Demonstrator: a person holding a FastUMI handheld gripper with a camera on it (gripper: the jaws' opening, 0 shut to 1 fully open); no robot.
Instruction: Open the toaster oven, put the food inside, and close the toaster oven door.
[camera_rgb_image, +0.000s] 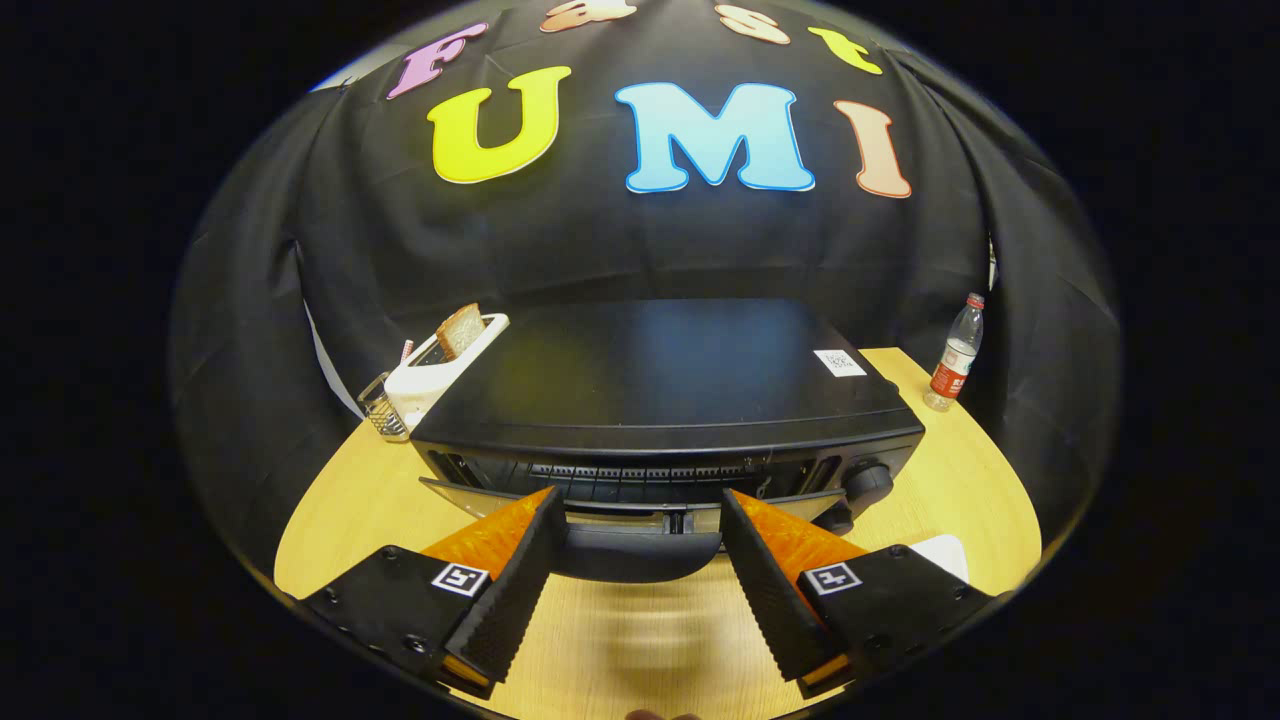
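Note:
A black toaster oven (660, 385) stands on the wooden table (930, 480) just ahead of me. Its glass door (480, 497) hangs ajar, tilted out at the top, and the dark slot of the oven shows above it. The door's dark handle (640, 558) lies between my fingers. My gripper (642, 502) is open, one finger on each side of the handle, fingertips up against the door's top edge. A slice of bread (459, 330) sticks up from a white toaster (432, 375) behind the oven's left corner.
A small wire basket (383, 410) stands beside the white toaster. A water bottle (956, 355) stands at the table's far right corner. The edge of a white plate (945, 552) peeks out behind my right finger. Two knobs (868, 482) sit on the oven's right front.

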